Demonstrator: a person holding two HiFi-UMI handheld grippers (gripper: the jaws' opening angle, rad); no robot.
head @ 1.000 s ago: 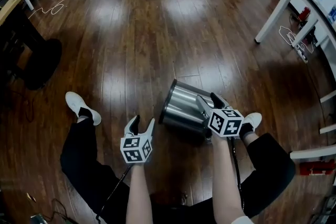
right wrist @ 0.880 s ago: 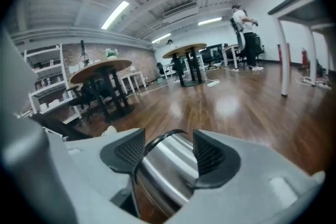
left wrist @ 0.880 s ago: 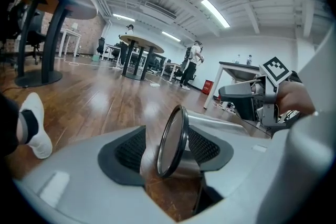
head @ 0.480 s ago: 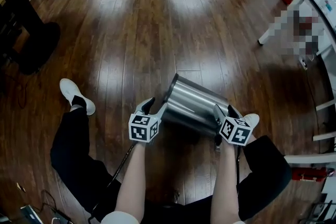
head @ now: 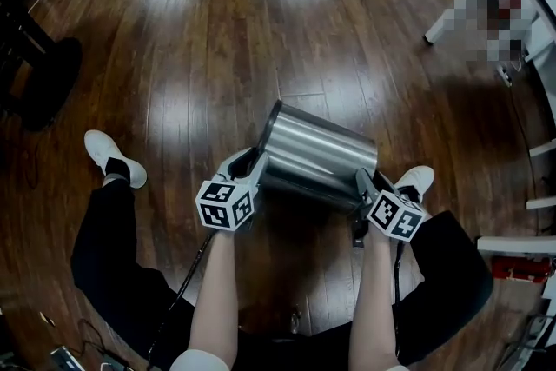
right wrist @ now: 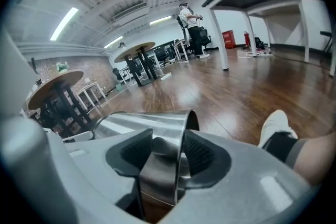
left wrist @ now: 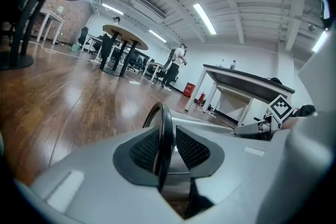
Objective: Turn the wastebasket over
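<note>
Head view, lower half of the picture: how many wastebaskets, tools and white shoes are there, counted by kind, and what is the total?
Wastebasket: 1
Tools: 2, the left tool and the right tool
White shoes: 2
Total: 5

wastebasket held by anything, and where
The wastebasket: left gripper on its black rim, right gripper on the opposite steel edge; fingers have just been closing.
</note>
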